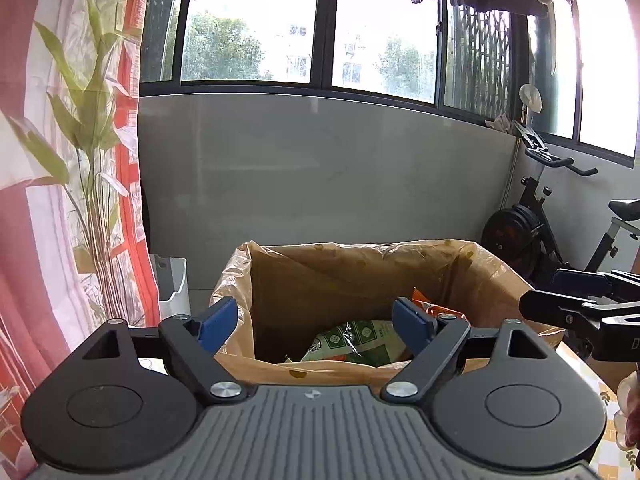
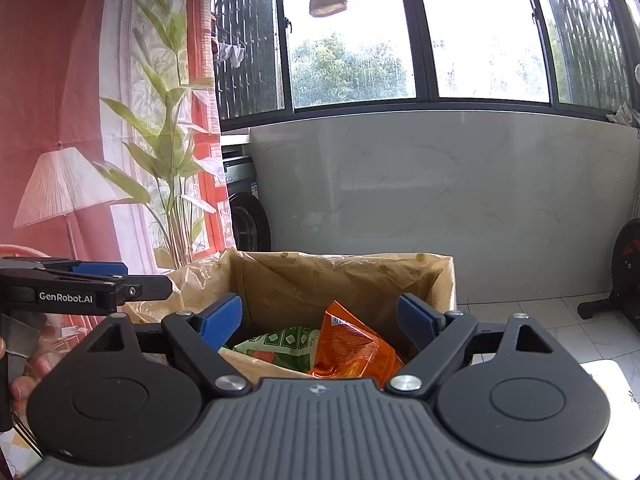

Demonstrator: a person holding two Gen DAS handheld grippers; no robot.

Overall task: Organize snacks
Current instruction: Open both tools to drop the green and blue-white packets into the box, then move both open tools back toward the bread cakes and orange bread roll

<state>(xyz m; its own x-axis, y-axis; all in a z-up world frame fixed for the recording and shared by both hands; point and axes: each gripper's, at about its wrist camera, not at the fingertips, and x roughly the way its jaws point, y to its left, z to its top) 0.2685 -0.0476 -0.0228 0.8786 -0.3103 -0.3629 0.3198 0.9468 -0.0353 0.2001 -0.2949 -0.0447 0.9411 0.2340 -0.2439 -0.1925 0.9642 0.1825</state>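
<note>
A cardboard box lined with a yellowish plastic bag (image 1: 360, 268) stands ahead of both grippers; it also shows in the right wrist view (image 2: 352, 276). Inside lie a green snack bag (image 1: 356, 340) (image 2: 280, 344) and an orange snack bag (image 2: 352, 344), whose corner shows in the left wrist view (image 1: 430, 304). My left gripper (image 1: 316, 320) is open and empty at the box's near rim. My right gripper (image 2: 320, 320) is open and empty, just above the orange bag. Each gripper shows from the side in the other view: the right one (image 1: 580, 300), the left one (image 2: 100, 284).
A white bin (image 1: 172, 284) stands left of the box by a printed curtain (image 1: 60, 200). An exercise bike (image 1: 560, 220) stands at the right. A washing machine (image 2: 244, 216) sits behind the curtain. A grey wall and windows lie beyond.
</note>
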